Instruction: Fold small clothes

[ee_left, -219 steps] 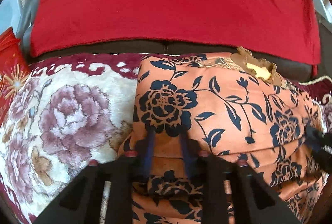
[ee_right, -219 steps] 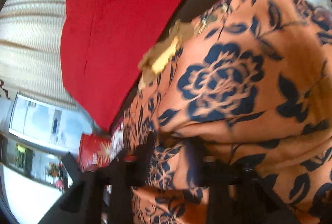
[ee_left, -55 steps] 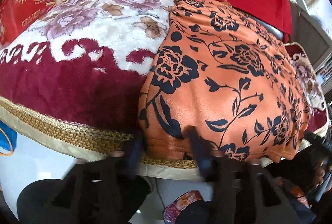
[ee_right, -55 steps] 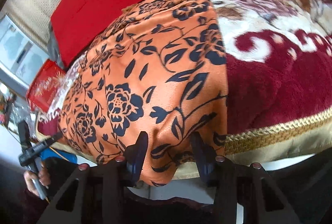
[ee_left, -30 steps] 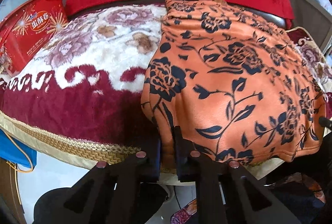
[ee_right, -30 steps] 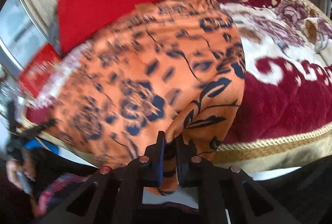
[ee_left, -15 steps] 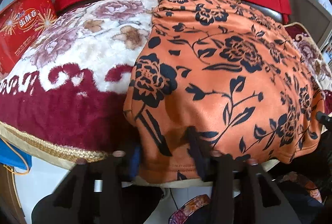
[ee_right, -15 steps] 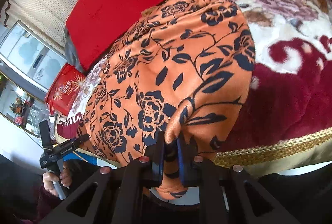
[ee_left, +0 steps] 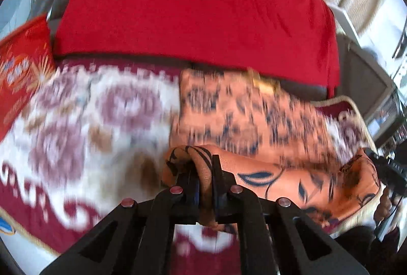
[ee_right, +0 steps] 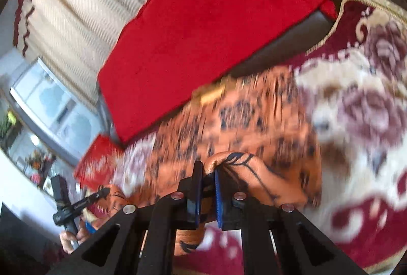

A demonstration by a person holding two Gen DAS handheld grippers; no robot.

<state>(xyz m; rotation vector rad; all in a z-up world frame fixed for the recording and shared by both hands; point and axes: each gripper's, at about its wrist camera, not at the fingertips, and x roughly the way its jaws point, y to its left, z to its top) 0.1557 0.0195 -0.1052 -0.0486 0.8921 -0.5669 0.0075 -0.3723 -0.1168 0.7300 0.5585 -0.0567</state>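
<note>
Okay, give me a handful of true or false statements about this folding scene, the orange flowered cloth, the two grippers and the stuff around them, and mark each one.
1. The left gripper is clamped on a bunched edge of the orange floral garment. True.
2. The right gripper is open and empty. False: it is shut on the garment's edge.
3. The garment lies on a bare wooden table. False: it lies on a maroon and cream floral blanket.
4. A red cloth covers the backrest behind the garment. True.
5. The garment is plain blue. False: it is orange with dark flowers.
</note>
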